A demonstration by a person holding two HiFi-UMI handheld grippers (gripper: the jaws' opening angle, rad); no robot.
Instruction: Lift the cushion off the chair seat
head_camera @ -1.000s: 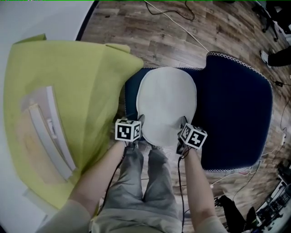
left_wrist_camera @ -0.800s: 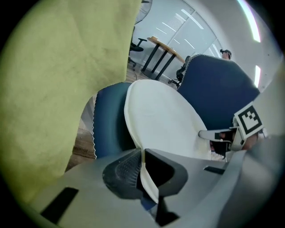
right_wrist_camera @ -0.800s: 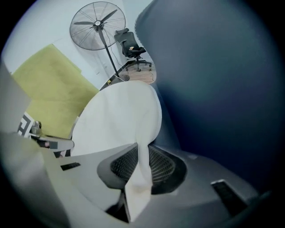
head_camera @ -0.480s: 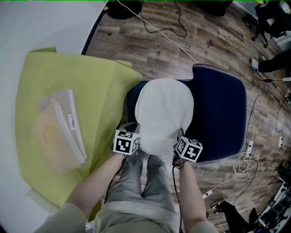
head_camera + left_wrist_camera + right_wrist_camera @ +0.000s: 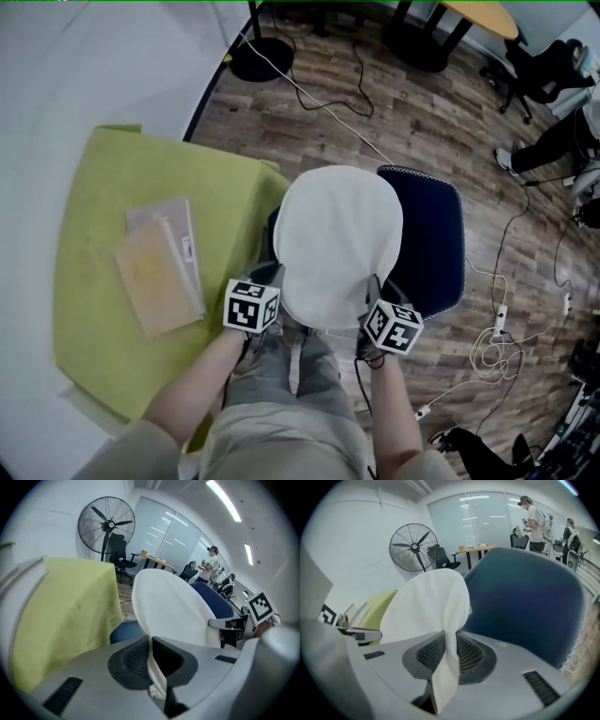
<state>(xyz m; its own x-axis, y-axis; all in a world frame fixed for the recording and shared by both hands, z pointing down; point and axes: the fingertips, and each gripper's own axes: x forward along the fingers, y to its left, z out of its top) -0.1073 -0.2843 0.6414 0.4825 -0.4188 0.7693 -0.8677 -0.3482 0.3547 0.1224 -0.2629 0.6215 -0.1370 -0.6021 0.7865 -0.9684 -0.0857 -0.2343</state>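
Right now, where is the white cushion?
The white cushion is mid head view, its near edge pinched by the left gripper and right gripper, raised over the blue chair, yellow-green cloth at its left.

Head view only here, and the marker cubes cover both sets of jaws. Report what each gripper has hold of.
Observer: In the left gripper view, the left gripper is shut on the thin edge of the white cushion.
Operator: Now the right one.
Observer: The right gripper pinches a fold of the same cushion between its jaws.
Operator: Say what is behind the cushion.
Observer: In the right gripper view, the back of the blue chair rises just behind it, and a standing fan stands farther off.
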